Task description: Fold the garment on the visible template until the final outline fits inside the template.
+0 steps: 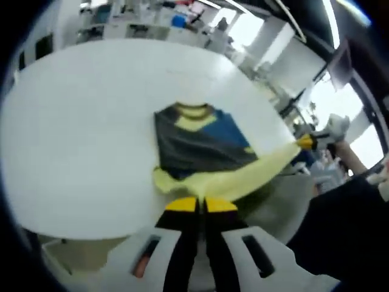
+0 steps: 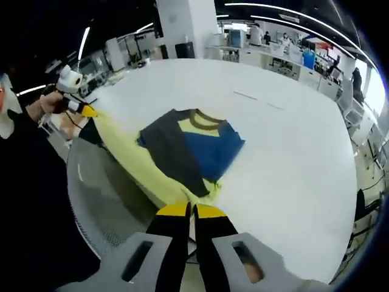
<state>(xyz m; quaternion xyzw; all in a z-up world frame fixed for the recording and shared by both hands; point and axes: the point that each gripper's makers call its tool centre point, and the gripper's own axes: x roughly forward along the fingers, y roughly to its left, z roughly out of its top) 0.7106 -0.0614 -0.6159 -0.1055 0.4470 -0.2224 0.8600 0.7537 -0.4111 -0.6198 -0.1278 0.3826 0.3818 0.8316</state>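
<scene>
A garment [image 1: 200, 143] in dark grey, blue and pale yellow, with a brown collar, lies partly folded on the white table [image 1: 85, 121]. Its yellow hem is stretched along the near table edge between both grippers. My left gripper [image 1: 200, 204] is shut on one end of the yellow hem. In the same view the right gripper [image 1: 307, 142] pinches the other end off the table's right edge. In the right gripper view the garment [image 2: 194, 146] lies ahead, my right gripper [image 2: 193, 210] is shut on the hem, and the left gripper [image 2: 87, 111] holds the far end.
The person's dark sleeve [image 2: 30, 201] and a grey mesh surface [image 2: 103, 201] sit beside the table edge. Benches with equipment [image 1: 158, 18] stand behind the table. Faint marks [image 2: 246, 95] show on the tabletop beyond the collar.
</scene>
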